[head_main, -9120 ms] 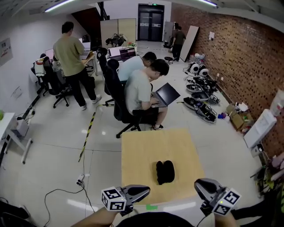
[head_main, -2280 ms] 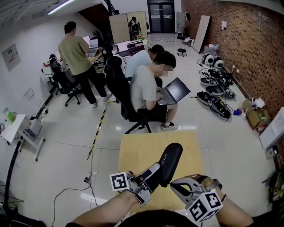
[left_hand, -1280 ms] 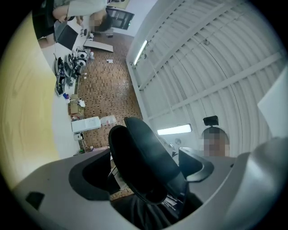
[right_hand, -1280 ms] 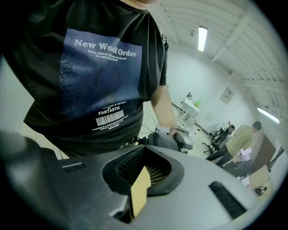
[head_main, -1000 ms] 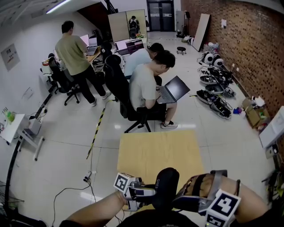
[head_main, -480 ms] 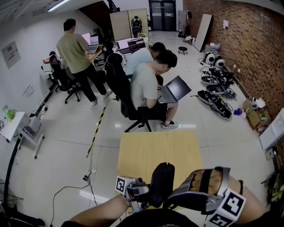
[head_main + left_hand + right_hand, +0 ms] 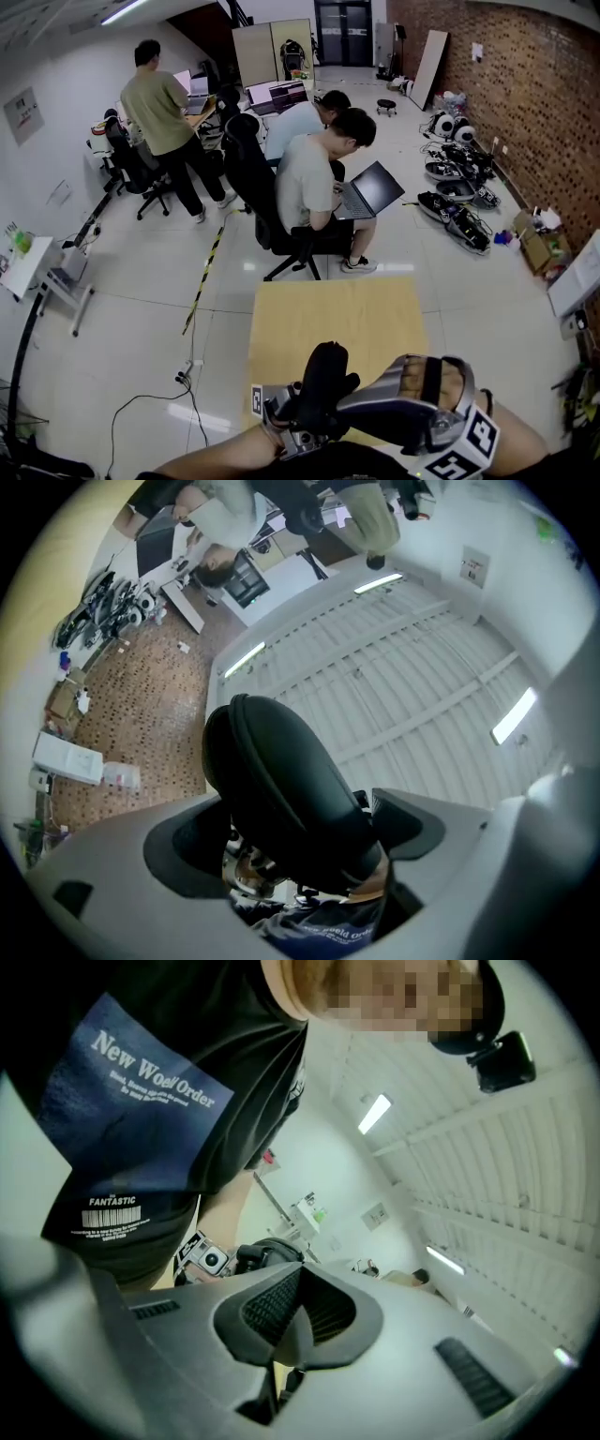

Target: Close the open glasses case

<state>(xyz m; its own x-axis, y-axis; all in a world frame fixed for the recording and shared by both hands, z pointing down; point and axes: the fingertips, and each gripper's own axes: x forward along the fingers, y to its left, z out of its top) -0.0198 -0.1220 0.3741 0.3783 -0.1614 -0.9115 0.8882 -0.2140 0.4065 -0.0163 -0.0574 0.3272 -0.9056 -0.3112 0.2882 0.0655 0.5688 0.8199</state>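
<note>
L gripper point(image 7: 300, 832) is clamped on the black glasses case point(image 7: 281, 780). Both pads press its sides near the lower end, and the rest of the case sticks out past the tips. Case halves are together, w/ the seam line running along its edge. In head view L gripper point(image 7: 302, 414) points upward, w/ the case point(image 7: 322, 380) standing steeply above it, over the near edge of the wooden table point(image 7: 337, 309). R gripper point(image 7: 284, 1326) has its jaws fully together, nothing btwn them. In head view R gripper point(image 7: 349, 405) sits just right of the case, tips at its side; contact can't be confirmed. Marker cube point(image 7: 258, 401) is at L gripper's rear. Beyond the table sits a person point(image 7: 314, 178) w/ a laptop point(image 7: 370, 192).
</note>
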